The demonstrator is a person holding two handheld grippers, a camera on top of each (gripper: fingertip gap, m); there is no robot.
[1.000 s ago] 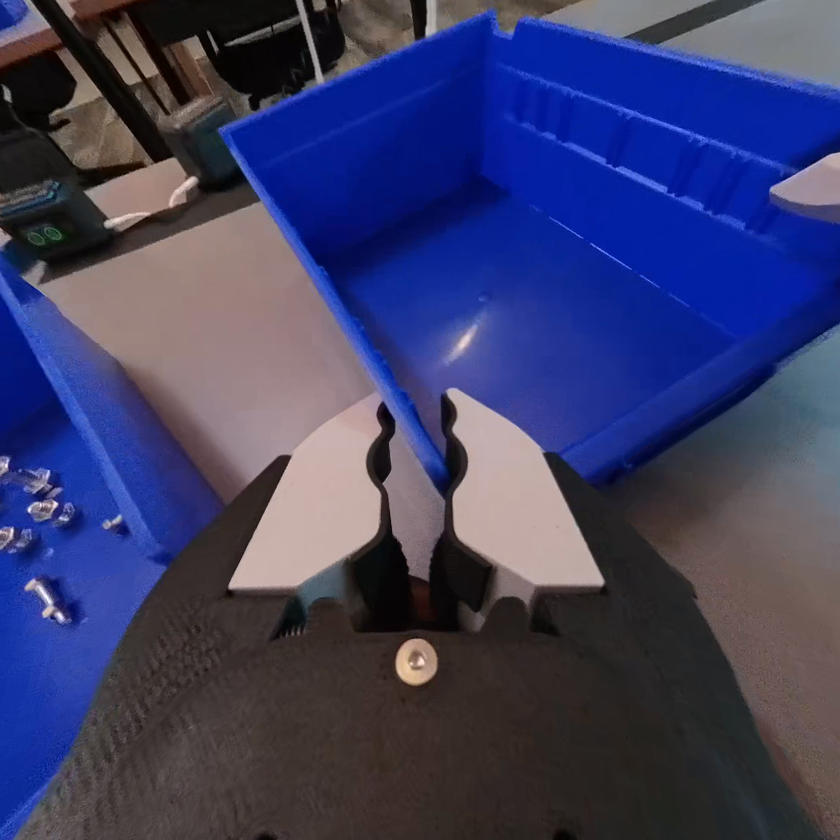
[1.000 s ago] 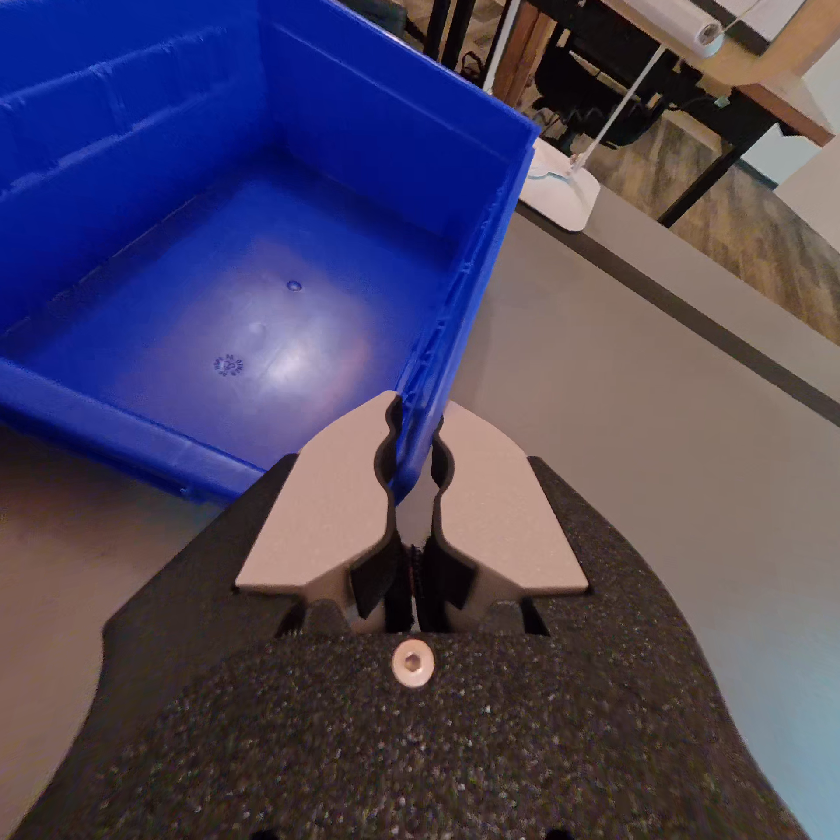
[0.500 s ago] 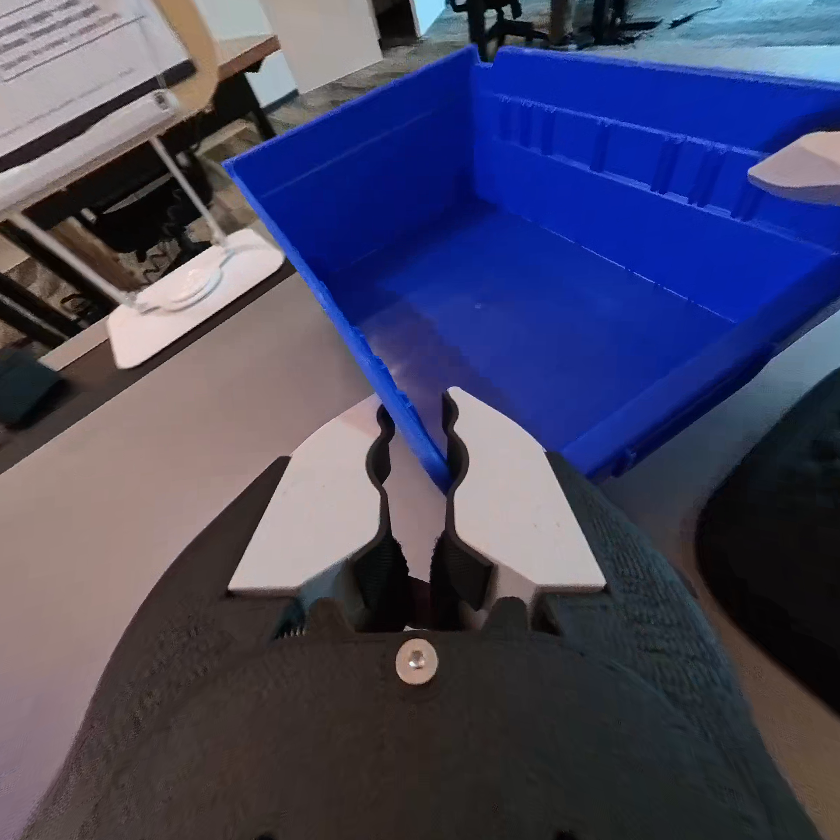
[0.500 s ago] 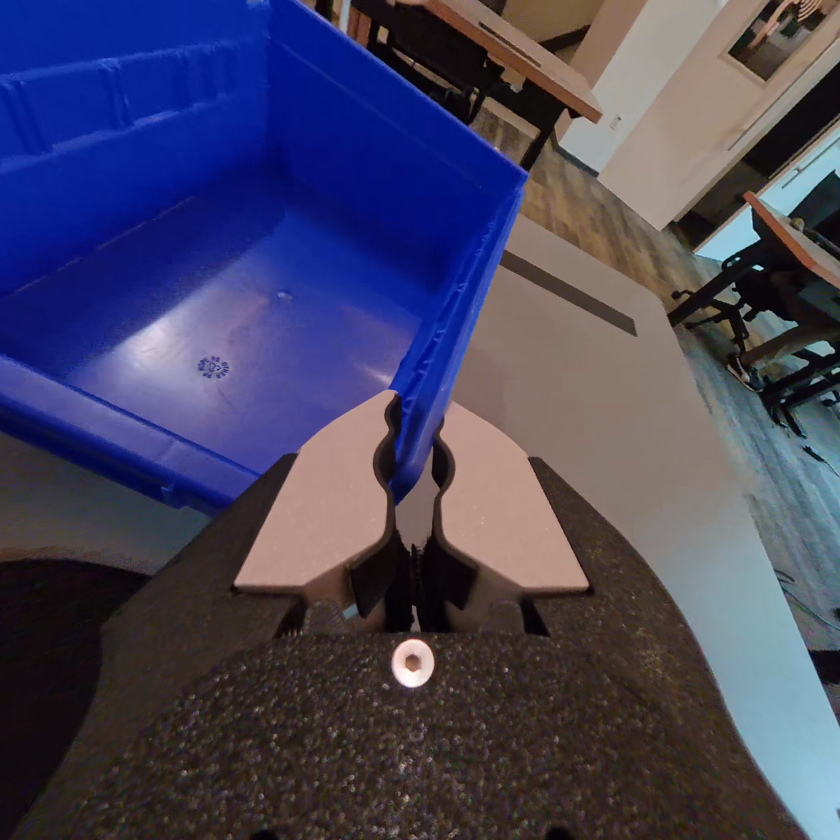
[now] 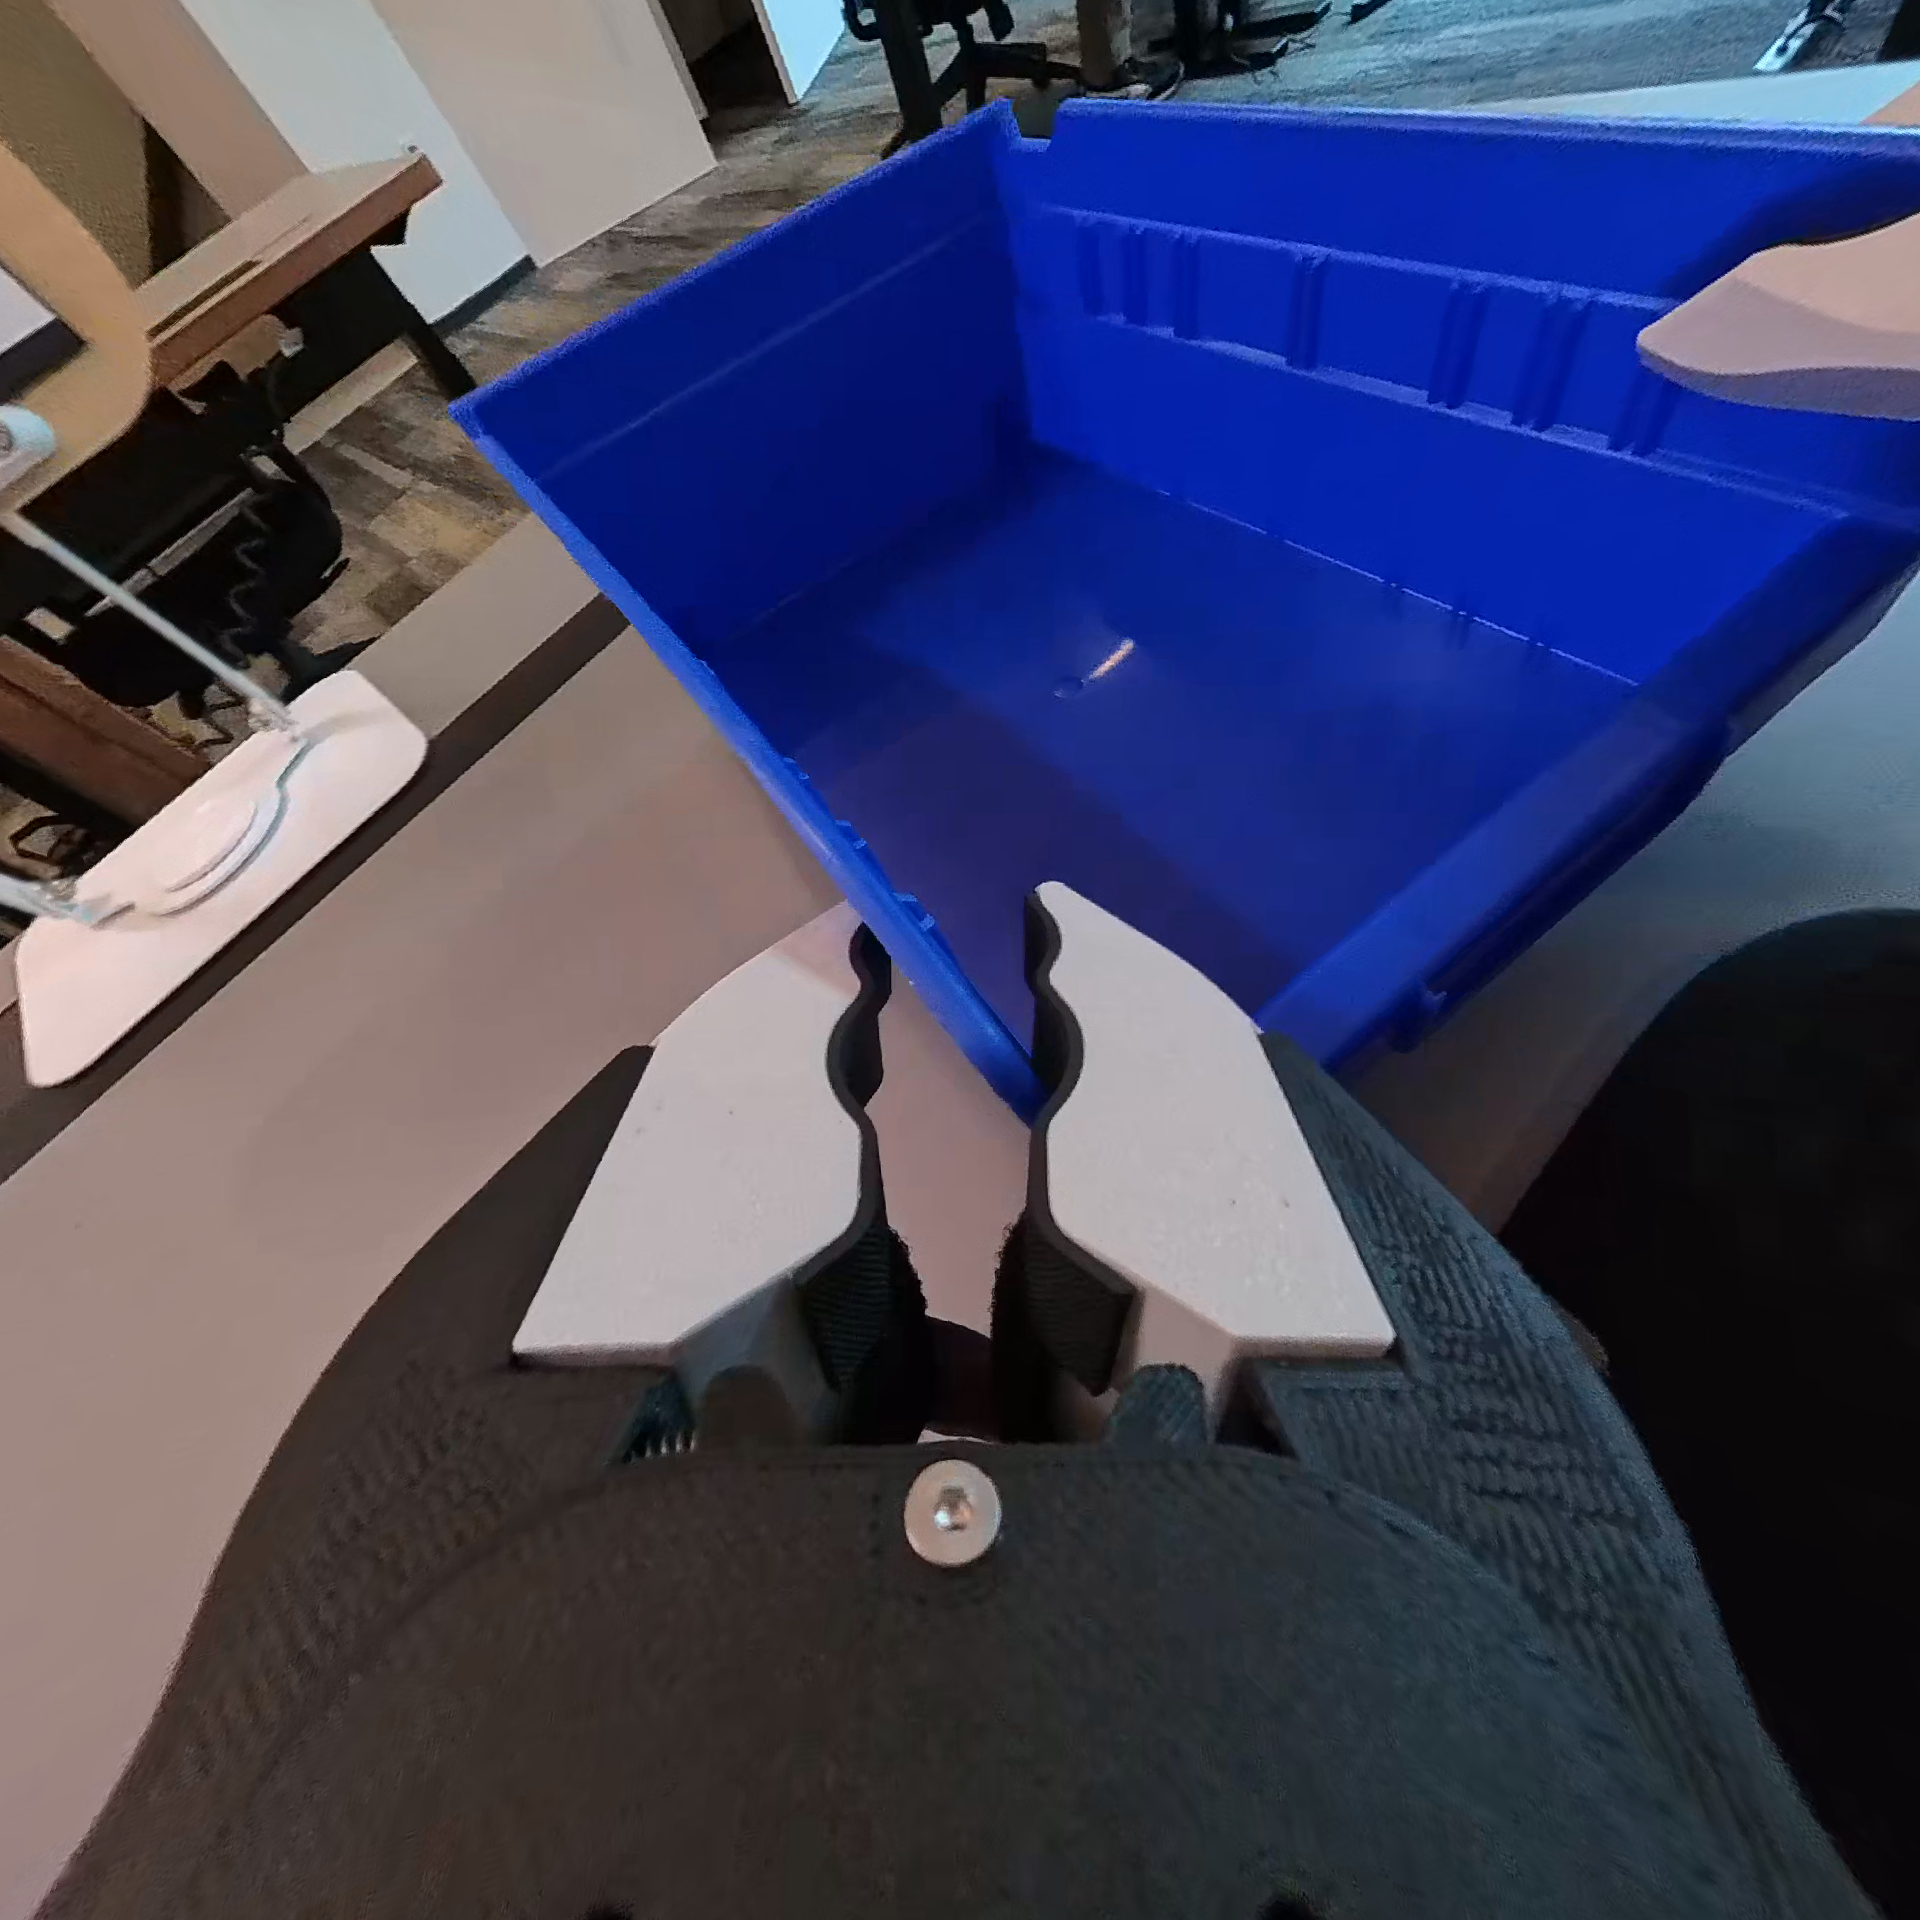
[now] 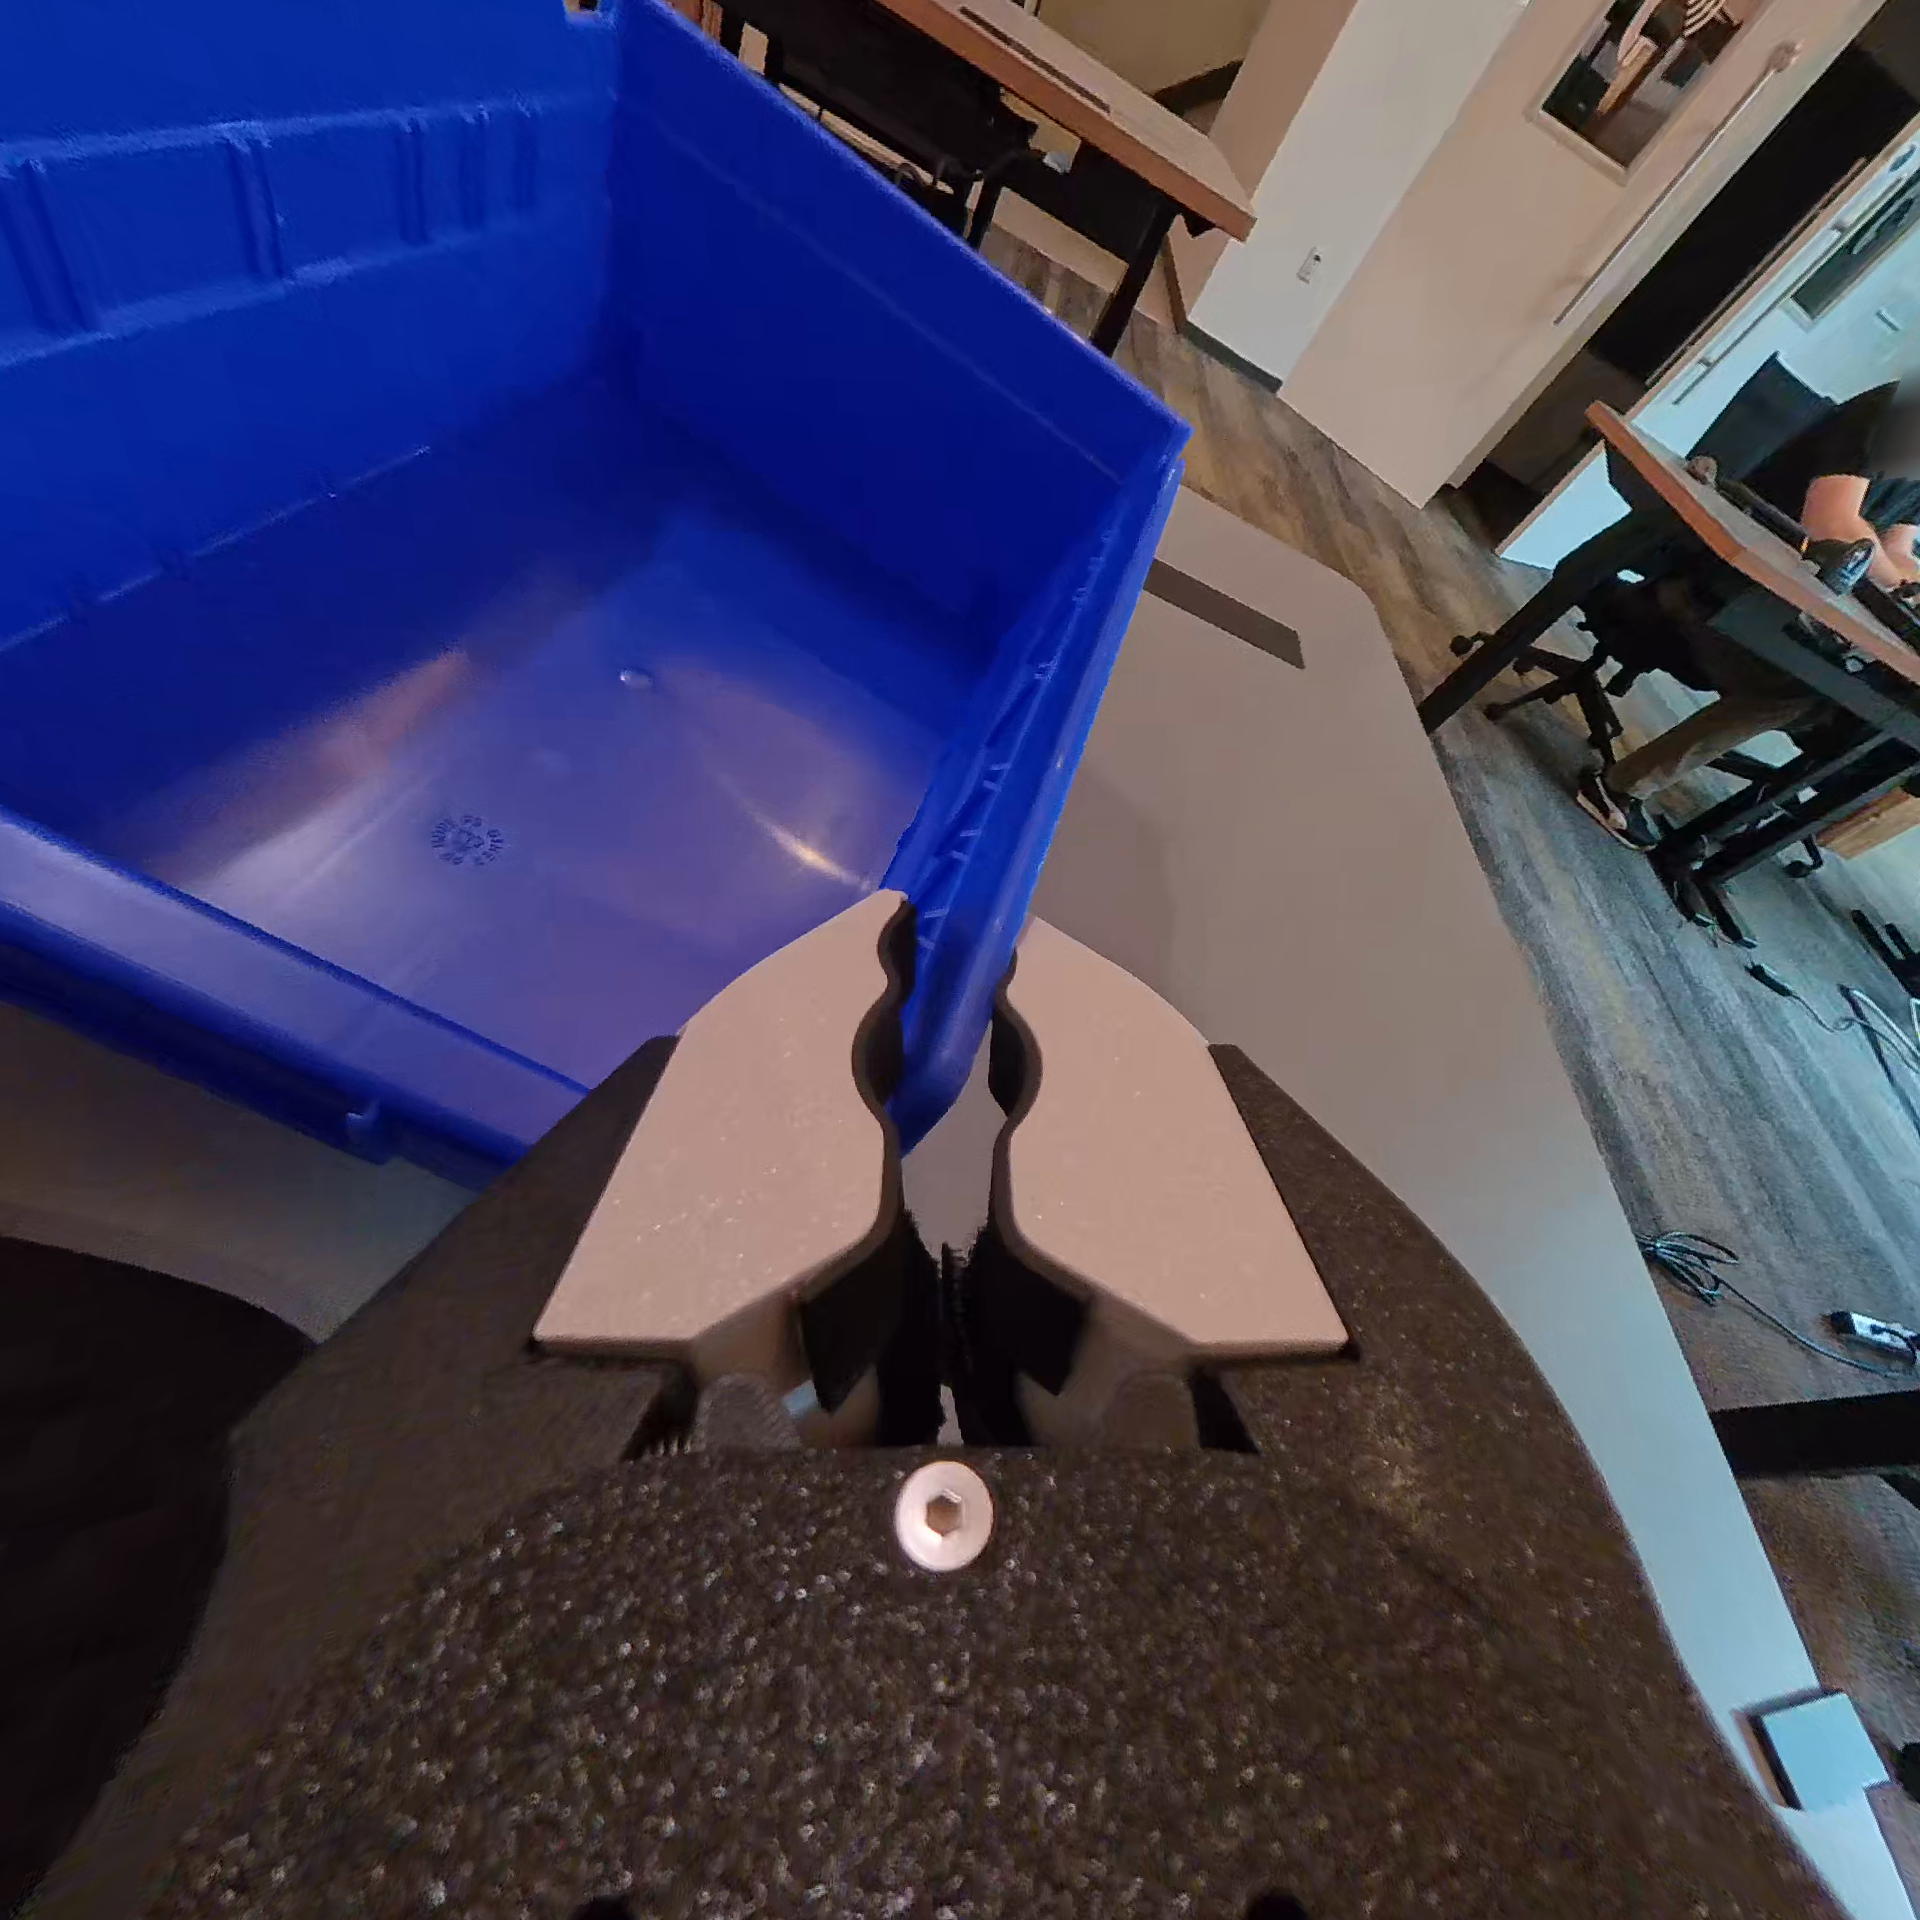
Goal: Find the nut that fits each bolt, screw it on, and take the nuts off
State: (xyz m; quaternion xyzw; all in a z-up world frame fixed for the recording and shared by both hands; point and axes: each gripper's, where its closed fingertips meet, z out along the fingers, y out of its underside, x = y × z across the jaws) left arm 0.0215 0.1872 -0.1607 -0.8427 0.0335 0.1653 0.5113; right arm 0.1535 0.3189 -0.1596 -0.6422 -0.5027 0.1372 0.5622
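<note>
Grippers frame an empty blue bin from both sides on a grey table. The left gripper stands spread astride the bin's near left wall: the wall's edge meets the inner face of one finger low down, while a clear gap separates it from the other. The right gripper is pinching the opposite side wall, its two fingers pressed against the blue rim. Only the left wrist view shows a flat white lamp base on the table's dark strip, with a thin stem rising from it, and a pale fingertip of the other gripper over the bin's far corner. Only the right wrist view shows the moulded mark on the bin's floor, a small grey block near the table's edge, and a seated person at a distant desk. The bin's smooth floor holds nothing and catches streaks of light; its back wall is ribbed. No nuts or bolts appear in either view. Wood-topped desks and office chairs stand beyond.
</note>
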